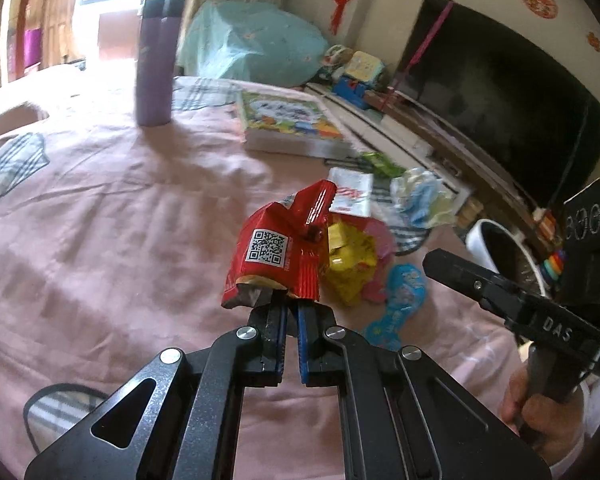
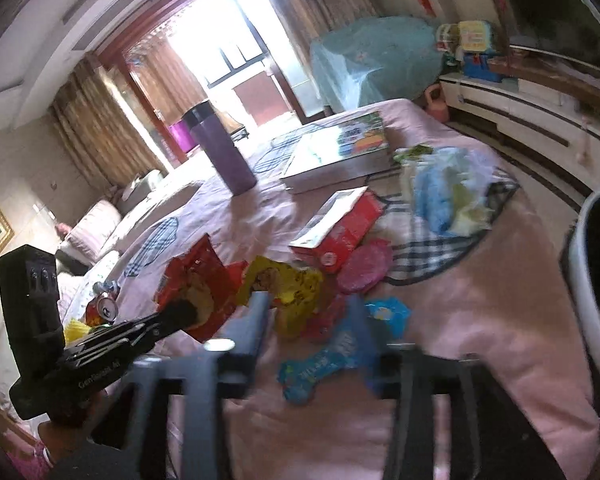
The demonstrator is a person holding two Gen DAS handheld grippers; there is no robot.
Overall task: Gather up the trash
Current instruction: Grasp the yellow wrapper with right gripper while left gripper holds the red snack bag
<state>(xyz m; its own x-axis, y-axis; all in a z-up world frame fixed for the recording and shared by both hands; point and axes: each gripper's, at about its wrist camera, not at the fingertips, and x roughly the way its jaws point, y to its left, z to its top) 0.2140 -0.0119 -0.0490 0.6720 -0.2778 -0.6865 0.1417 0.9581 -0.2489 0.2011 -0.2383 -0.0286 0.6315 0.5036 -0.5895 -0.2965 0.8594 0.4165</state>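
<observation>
Pink bedsheet carries scattered wrappers. Left gripper is clamped on the crumpled red foil snack wrapper, lifted above the sheet. Right gripper, fingers apart, hovers over the blue bone-shaped wrapper; the white bin lies to its right.

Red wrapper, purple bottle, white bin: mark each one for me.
red wrapper [image 1: 278,256]: left wrist view, on the panel beside its QR code.
purple bottle [image 1: 155,68]: left wrist view, mid-body.
white bin [image 2: 582,264]: right wrist view, on its white rim.
</observation>
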